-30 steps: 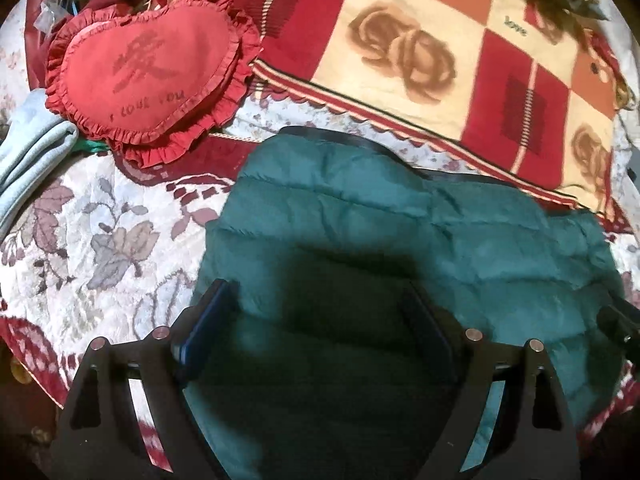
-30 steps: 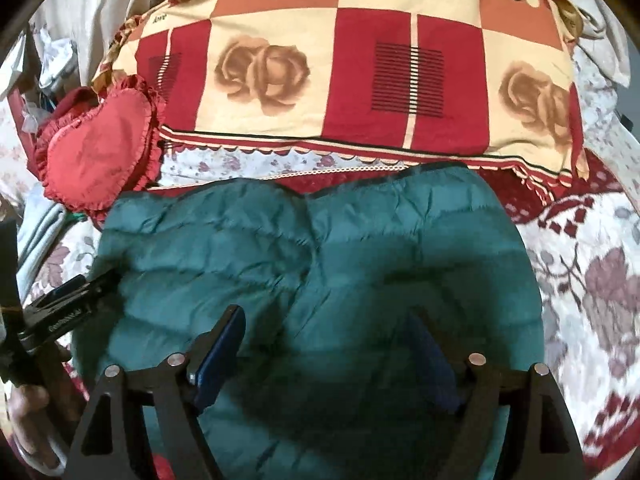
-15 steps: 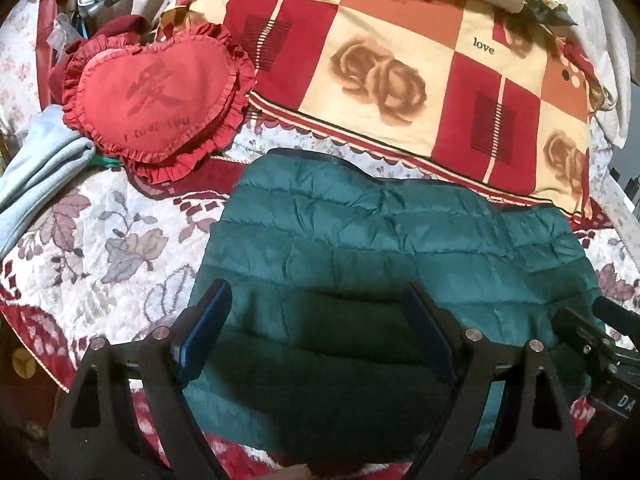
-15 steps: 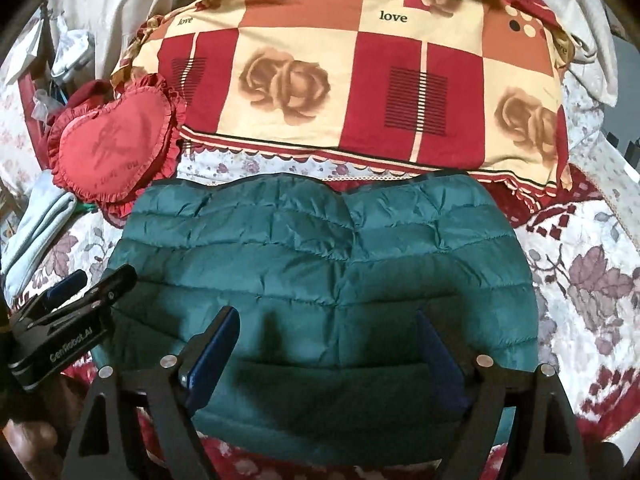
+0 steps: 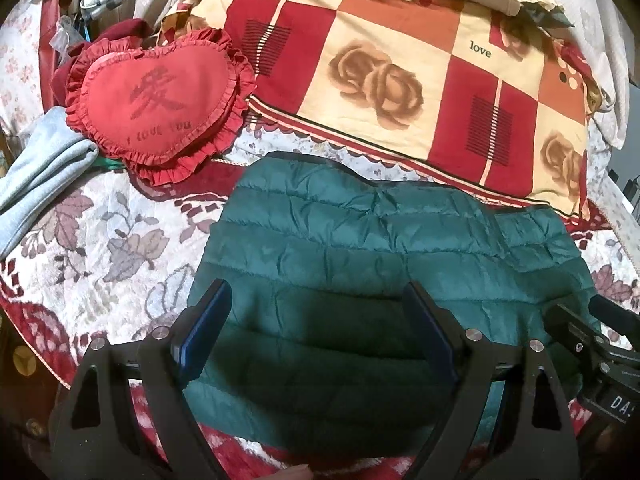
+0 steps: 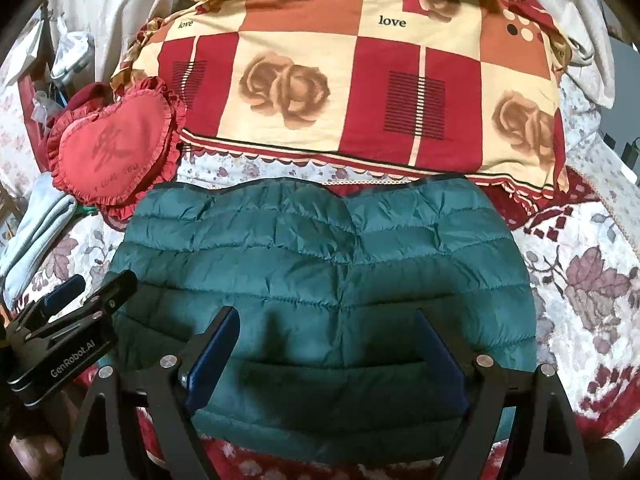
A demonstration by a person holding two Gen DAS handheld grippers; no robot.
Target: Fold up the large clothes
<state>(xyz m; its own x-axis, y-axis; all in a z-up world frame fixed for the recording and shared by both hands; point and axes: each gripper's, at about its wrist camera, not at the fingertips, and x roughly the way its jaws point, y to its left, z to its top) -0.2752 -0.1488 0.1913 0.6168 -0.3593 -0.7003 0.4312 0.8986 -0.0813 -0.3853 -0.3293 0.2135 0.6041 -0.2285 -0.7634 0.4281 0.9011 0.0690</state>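
A dark green quilted jacket (image 5: pixel 360 248) (image 6: pixel 320 264) lies folded into a flat, wide bundle on the flowered bedspread (image 5: pixel 100 240). My left gripper (image 5: pixel 316 292) hovers over the jacket's near left part, open, with nothing between its fingers. My right gripper (image 6: pixel 326 318) hovers over the near middle, also open and holding nothing. In the right wrist view the left gripper (image 6: pixel 80 292) shows beside the jacket's left edge. In the left wrist view the right gripper (image 5: pixel 580 332) shows at the jacket's right edge.
A red heart-shaped frilled cushion (image 5: pixel 160 100) lies at the back left. A folded red and cream checked quilt (image 5: pixel 400 80) runs along the far side of the jacket. A pale grey-blue garment (image 5: pixel 44 176) lies at the left edge, and the bedspread (image 6: pixel 580 280) extends to the right.
Both grippers have drawn back and risen from the jacket, so its near edge now shows. The right jaws stand slightly wider. The jacket has stayed flat on the bed.
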